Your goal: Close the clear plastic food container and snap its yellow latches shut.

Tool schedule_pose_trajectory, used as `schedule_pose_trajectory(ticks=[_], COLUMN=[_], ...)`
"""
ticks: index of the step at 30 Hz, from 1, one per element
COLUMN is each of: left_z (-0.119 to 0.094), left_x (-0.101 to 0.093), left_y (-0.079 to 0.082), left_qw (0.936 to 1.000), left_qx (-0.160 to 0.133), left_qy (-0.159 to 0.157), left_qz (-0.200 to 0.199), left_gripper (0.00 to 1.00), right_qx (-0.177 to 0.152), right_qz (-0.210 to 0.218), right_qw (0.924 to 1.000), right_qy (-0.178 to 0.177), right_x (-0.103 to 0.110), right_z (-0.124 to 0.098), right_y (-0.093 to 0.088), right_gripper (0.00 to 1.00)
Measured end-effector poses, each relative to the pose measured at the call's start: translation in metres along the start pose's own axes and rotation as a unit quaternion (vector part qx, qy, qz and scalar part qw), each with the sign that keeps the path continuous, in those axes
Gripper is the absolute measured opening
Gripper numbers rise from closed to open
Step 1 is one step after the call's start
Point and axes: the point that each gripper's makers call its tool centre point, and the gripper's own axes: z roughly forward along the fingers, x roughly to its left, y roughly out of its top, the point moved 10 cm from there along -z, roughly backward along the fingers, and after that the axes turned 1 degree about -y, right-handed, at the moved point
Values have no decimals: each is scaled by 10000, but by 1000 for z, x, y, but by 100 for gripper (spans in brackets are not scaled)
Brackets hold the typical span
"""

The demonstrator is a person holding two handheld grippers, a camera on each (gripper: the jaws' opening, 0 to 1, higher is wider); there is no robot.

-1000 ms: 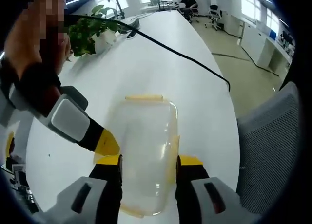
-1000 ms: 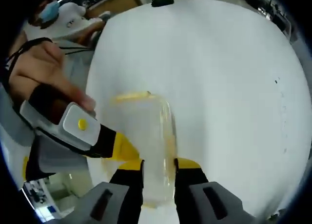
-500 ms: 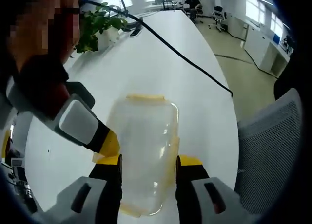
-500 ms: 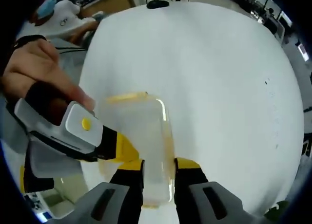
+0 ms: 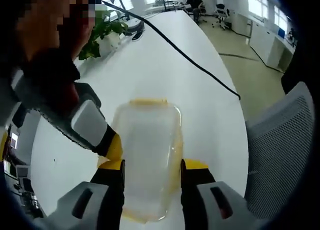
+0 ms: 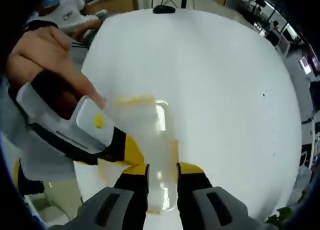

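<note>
We hold the clear plastic food container with yellow latches (image 5: 147, 157) above the white table (image 5: 150, 65), left gripper (image 5: 151, 165) and right gripper (image 6: 161, 167) both clamping it; uneven squeezing could twist it free or misalign its lid.

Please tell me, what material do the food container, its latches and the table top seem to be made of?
Container: looks like clear, slightly cloudy plastic; the white table shows through it and its rim glints.
Latches: appear to be opaque yellow plastic, a smooth strip along the far edge.
Table: smooth matte white surface, perhaps laminate; the pictures cannot settle that.
</note>
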Motion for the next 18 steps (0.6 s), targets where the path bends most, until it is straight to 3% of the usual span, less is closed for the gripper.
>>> schedule_pose_trajectory(ticks=[2,5,7,11,18], left_z=[-2,-6,-10,-15,-17], left_x=[0,-2,-3,2,15], left_y=[1,2,2,2,-4], left_qw=[9997,9979,9960,9983,9971], left_qx=[-40,-54,-178,-118,-65], left_qy=[-159,-345,-539,-418,-465], left_qz=[-183,-537,-692,-395,-600], left_gripper=[46,52,49,52,62], right_qx=[-24,-272,-352,-347,-424], right_qz=[51,695,660,693,869], right_qw=[9999,9972,9972,9970,9953], right_qy=[-112,10,5,2,-45], right_x=[0,1,1,6,17], right_z=[-6,-11,-17,-19,-16], right_y=[-7,-15,-22,-34,-46], right_gripper=[16,30,29,29,35])
